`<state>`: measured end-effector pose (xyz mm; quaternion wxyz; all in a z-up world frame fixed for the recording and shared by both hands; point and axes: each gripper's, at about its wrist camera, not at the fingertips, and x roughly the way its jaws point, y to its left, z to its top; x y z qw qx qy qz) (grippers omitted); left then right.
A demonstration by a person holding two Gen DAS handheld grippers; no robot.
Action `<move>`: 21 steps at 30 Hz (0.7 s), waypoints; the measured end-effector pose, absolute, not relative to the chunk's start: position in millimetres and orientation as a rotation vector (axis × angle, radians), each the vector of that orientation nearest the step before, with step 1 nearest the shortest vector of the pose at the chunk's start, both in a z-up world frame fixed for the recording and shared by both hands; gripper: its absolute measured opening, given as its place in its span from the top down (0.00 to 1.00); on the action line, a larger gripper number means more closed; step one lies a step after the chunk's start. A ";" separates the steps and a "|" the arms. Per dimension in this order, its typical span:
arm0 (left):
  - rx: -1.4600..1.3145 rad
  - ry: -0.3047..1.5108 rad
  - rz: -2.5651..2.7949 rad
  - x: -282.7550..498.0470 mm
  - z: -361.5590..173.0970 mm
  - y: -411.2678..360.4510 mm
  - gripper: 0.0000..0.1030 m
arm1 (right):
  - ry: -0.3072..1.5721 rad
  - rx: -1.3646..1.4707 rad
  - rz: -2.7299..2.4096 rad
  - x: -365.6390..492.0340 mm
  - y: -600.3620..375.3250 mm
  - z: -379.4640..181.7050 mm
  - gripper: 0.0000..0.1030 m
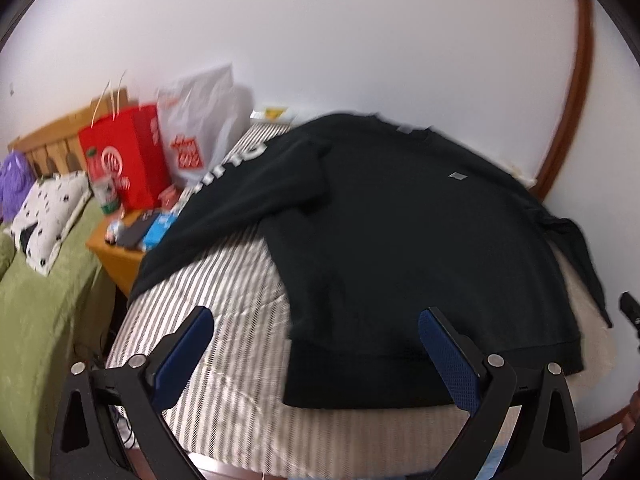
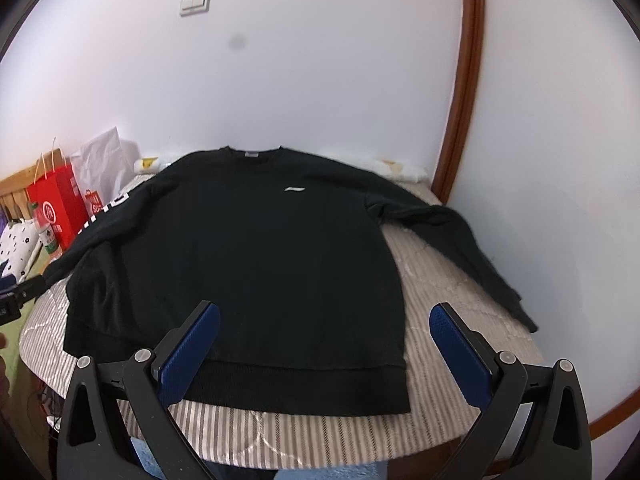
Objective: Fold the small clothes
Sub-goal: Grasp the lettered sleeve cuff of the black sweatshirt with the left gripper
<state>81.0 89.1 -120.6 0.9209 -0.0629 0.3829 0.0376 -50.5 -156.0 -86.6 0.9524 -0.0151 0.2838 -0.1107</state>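
A black long-sleeved sweatshirt (image 2: 256, 256) lies flat, front up, on a striped padded surface (image 2: 448, 296), with both sleeves spread out and the hem nearest me. It has a small white logo on the chest and white lettering on its left sleeve (image 1: 236, 168). It also shows in the left wrist view (image 1: 400, 240). My left gripper (image 1: 316, 344) is open and empty, above the hem's left corner. My right gripper (image 2: 324, 340) is open and empty, above the hem's right part. Neither gripper touches the cloth.
A red paper bag (image 1: 128, 156) and a white plastic bag (image 1: 204, 128) stand at the left on a wooden nightstand (image 1: 116, 256) with small items. A green bed (image 1: 44, 300) with a spotted pillow (image 1: 48, 216) lies further left. A white wall and a brown door frame (image 2: 464, 80) are behind.
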 end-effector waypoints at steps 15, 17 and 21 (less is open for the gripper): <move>-0.195 0.912 0.311 142.8 -198.3 175.9 0.15 | 0.633 -0.025 -0.190 24.4 -144.8 -132.7 0.00; -0.202 0.926 0.338 154.1 -205.3 187.7 0.15 | 0.640 -0.028 -0.191 30.9 -143.2 -135.1 0.00; -0.177 0.905 0.363 171.9 -207.9 198.4 0.15 | 0.662 -0.028 -0.195 45.6 -140.3 -139.1 0.00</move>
